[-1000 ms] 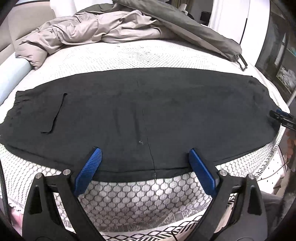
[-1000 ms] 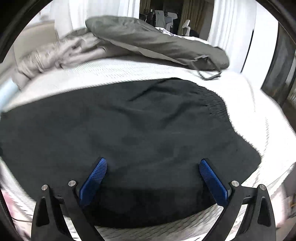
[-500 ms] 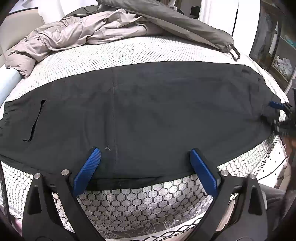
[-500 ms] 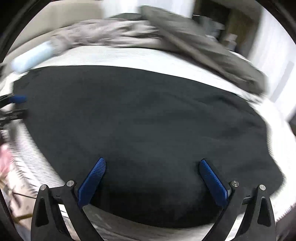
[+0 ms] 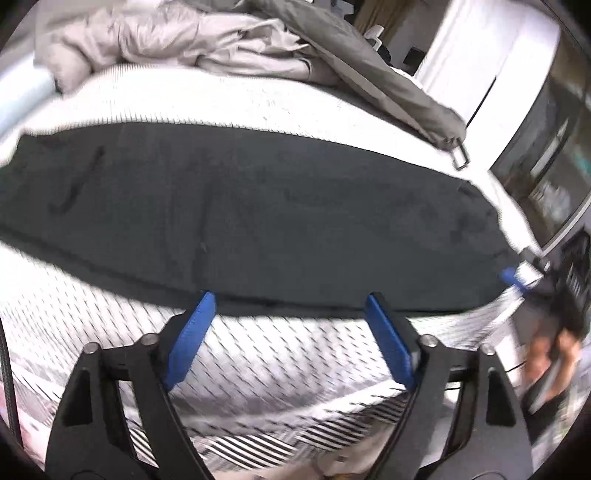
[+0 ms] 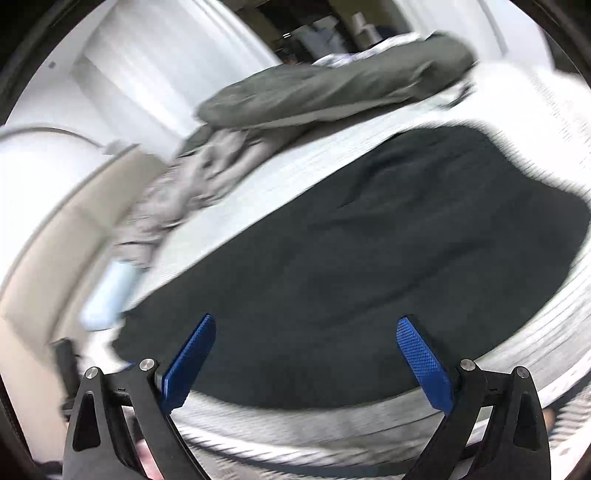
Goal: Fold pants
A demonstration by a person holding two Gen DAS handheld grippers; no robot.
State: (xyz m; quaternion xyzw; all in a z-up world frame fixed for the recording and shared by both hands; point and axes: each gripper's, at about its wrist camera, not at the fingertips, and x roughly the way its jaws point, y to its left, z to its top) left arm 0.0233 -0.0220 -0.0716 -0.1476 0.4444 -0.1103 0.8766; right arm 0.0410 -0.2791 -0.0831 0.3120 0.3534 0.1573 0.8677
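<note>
Black pants (image 5: 280, 221) lie flat lengthwise across the white mattress (image 5: 258, 99), with a pocket slit (image 5: 77, 184) toward the left end. My left gripper (image 5: 290, 297) hovers at the pants' near edge. Its jaws are closing, and nothing is pressed between the blue pads (image 5: 192, 332). At the pants' right end, a blue fingertip (image 5: 511, 276) of the right gripper shows, with a hand (image 5: 546, 350) behind it. In the right wrist view the pants (image 6: 388, 251) fill the middle, and my right gripper (image 6: 306, 321) stands open over their near edge, holding nothing.
Crumpled beige bedding (image 5: 166, 33) and a grey cover (image 5: 369, 70) with a metal buckle (image 5: 461, 155) lie along the far side of the mattress. A pale blue pillow (image 6: 107, 291) sits by the headboard. The mattress's patterned side (image 5: 258, 406) drops off below the left gripper.
The left gripper's jaws have narrowed and it has pulled back toward the mattress edge. The right wrist view has swung and rolled, so the pants now run diagonally. Both views are blurred by motion.
</note>
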